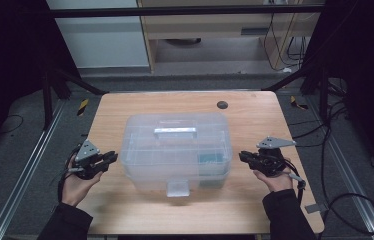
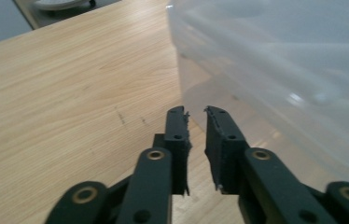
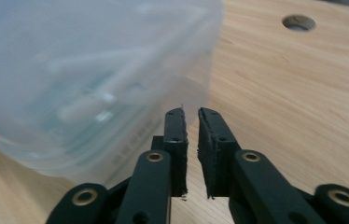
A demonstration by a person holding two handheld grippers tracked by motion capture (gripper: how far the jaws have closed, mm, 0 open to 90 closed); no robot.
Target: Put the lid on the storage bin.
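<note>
A clear, translucent plastic storage box (image 1: 176,150) with rounded corners, a closed lid, a flat carry handle (image 1: 175,132) recessed in the lid top and a front latch tab (image 1: 177,188) stands near the middle of the light wooden desk (image 1: 245,210), its latch side facing the near edge. A small teal item (image 1: 209,159) shows dimly through the lid toward the box's right end; what it is cannot be told. The left tongs (image 1: 111,158), black and carrying a grey three-cornered plate, are held in the person's left hand (image 1: 76,184) near the left edge of the desk, pointing toward the left end of the box and just beside it, not touching. In the left gripper view the left tongs (image 2: 196,114) stand a narrow gap apart with nothing between them, over bare desk, the box wall (image 2: 275,74) close at the right. The right tongs (image 1: 243,156), likewise black with a grey plate, are held in the right hand (image 1: 275,180) near the right edge of the desk, pointing at the right end of the box and close to it, without contact. In the right gripper view the right tongs (image 3: 191,113) are a slim gap apart and empty, with the box corner (image 3: 93,84) just to their left. A round cable hole (image 1: 222,104) sits in the desk near the far edge, behind the box and well apart from it. Dark sleeves enter from the near edge.
</note>
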